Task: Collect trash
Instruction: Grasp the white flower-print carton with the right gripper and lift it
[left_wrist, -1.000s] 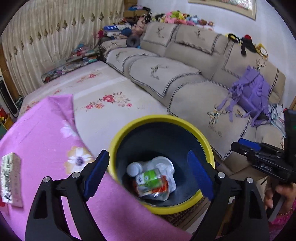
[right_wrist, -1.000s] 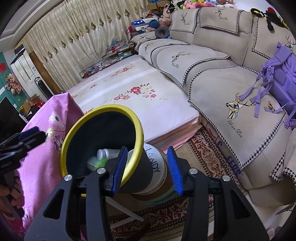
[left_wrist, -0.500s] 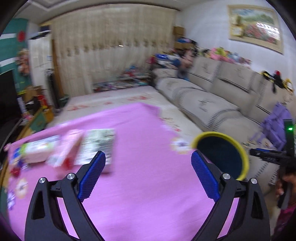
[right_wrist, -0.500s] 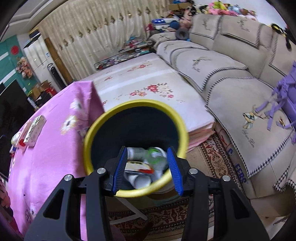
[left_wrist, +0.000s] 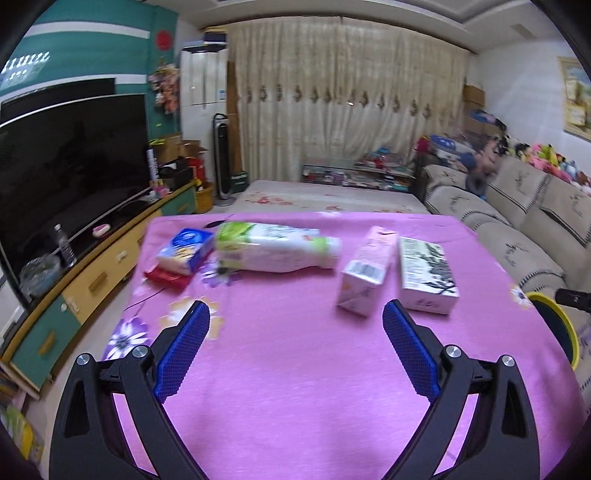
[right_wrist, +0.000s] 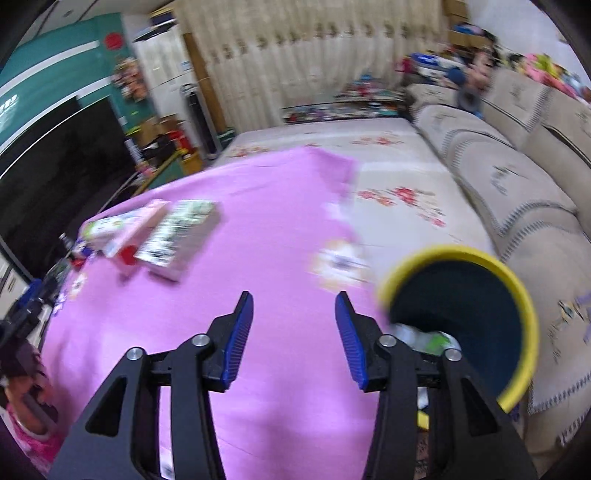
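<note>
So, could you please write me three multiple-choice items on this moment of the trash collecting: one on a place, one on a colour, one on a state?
1. Where is the bin relative to the pink-clothed table?
A. on the table
B. beside the table's edge, on the sofa side
C. under the television

2. What colour is the bin's rim?
A. yellow
B. red
C. white

3. How does the white and green bottle stand?
A. upright
B. lying on its side on the cloth
C. held in a gripper

Answers:
1 B: the right wrist view shows the bin just off the cloth's edge, toward the sofa.
2 A: the ring round its dark inside is yellow.
3 B: it lies flat beyond the left gripper, whose jaws are wide and empty.
</note>
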